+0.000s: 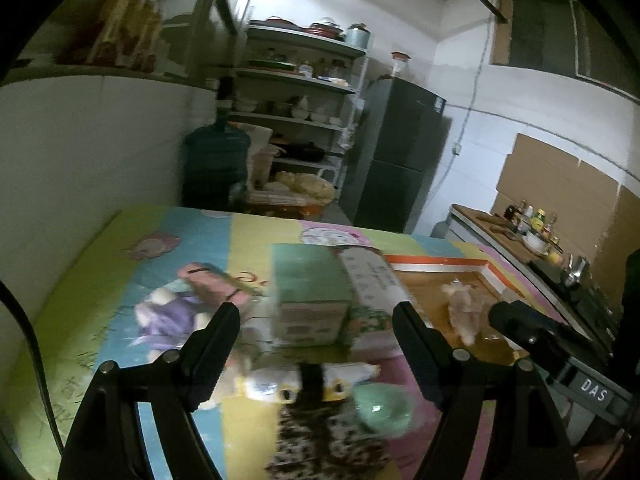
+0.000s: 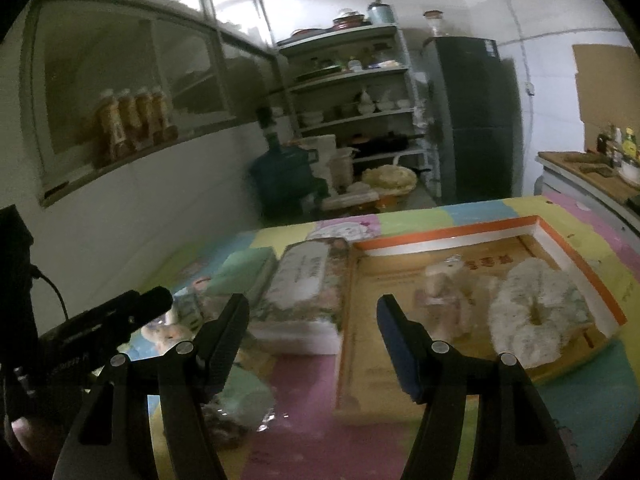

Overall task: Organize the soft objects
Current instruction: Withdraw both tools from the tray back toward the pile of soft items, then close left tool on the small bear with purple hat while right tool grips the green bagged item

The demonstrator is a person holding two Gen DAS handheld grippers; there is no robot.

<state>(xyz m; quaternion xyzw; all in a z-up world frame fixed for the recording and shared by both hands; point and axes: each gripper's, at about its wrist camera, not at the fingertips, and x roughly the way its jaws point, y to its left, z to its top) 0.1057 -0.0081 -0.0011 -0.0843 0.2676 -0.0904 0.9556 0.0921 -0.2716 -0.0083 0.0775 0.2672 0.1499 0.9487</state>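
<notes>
Both grippers hang over a tabletop covered with a patchwork cartoon cloth in yellow, blue and pink. The left gripper has its jaws spread wide with nothing between them, and the right gripper stands just as wide and empty.

On the right side of the tabletop lies a shallow cardboard tray with an orange and white rim. Inside it a small pale plush toy lies left of a fluffy white ring-shaped scrunchie, the two close together.

Just left of the tray is a pack of tissues in floral wrapping, and beside it, further left, a mint-green box.

Left of the box lie a purple plush toy and a pink pouch, touching each other. Nearest, under the left gripper, sit a pale green bowl, a leopard-print soft piece and a yellow and white plush, blurred and bunched together.

At the far wall stand a shelf rack of dishes, a water jug and a dark fridge.
</notes>
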